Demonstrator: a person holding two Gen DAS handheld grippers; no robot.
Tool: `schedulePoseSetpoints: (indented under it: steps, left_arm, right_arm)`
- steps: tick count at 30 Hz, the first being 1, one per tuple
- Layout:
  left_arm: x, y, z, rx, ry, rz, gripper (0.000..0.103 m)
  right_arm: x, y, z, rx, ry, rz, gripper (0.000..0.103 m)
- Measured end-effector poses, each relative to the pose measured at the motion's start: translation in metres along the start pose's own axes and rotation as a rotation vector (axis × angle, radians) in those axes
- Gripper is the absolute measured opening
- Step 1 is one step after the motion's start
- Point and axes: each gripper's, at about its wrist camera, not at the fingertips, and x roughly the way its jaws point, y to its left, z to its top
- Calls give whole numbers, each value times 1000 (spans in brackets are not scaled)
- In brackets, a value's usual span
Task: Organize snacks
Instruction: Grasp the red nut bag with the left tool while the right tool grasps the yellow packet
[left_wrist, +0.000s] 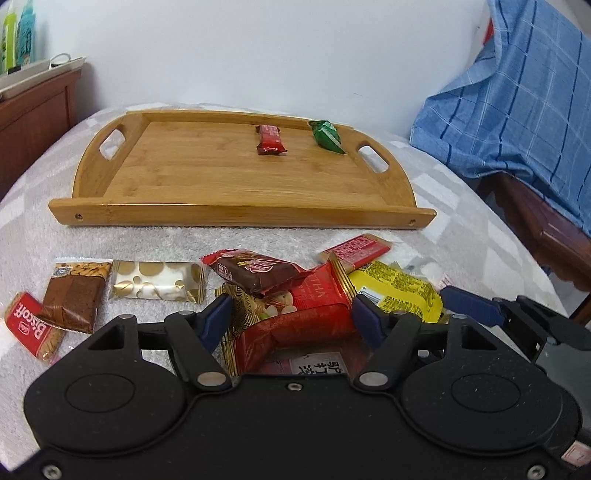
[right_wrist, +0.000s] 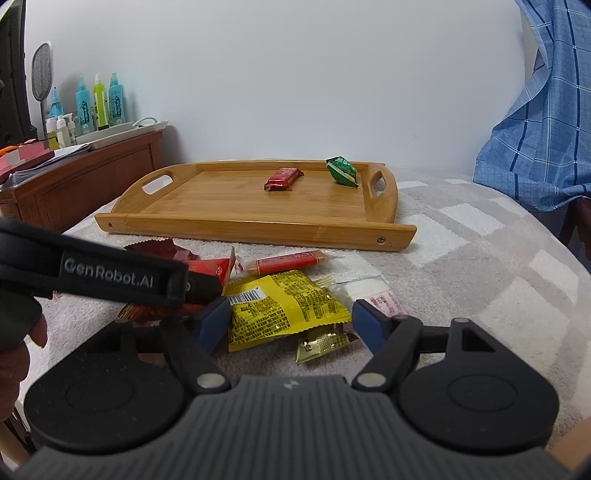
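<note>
Starting at your left, the Biscoff biscuit (left_wrist: 32, 326), brown wafer pack (left_wrist: 75, 295) and gold-dotted candy (left_wrist: 157, 282) lie in a row on the tabletop (left_wrist: 258, 236). Your left claw (left_wrist: 291, 317) stands apart around the red nut packet (left_wrist: 306, 314). Your right claw (right_wrist: 291, 325) stands apart over the yellow packet (right_wrist: 284, 306). Beyond, the bamboo tray (left_wrist: 236, 214) holds a red bar (left_wrist: 270, 139) and a green candy (left_wrist: 327, 136).
</note>
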Motion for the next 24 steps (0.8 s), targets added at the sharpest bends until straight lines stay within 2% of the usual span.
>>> schedulePoseSetpoints:
  steps: [6, 11, 14, 17, 19, 24]
  left_arm:
    - [-3, 0, -2, 4, -1, 7, 69]
    - [-5, 0, -5, 19, -14, 26, 77]
    - [2, 5, -6, -4, -4, 13, 78]
    - [6, 14, -6, -76, 9, -21, 73]
    - [4, 13, -6, -71, 13, -23, 71]
    - [-1, 6, -7, -31, 4, -2, 68]
  right_arm:
    - [0, 0, -1, 2, 8, 13, 84]
    - [0, 3, -1, -17, 8, 17, 83]
    - [0, 5, -2, -25, 9, 14, 81]
    - [0, 4, -2, -25, 11, 7, 81]
    - [0, 4, -2, -17, 9, 12, 81]
    - [0, 5, -2, -12, 5, 12, 68]
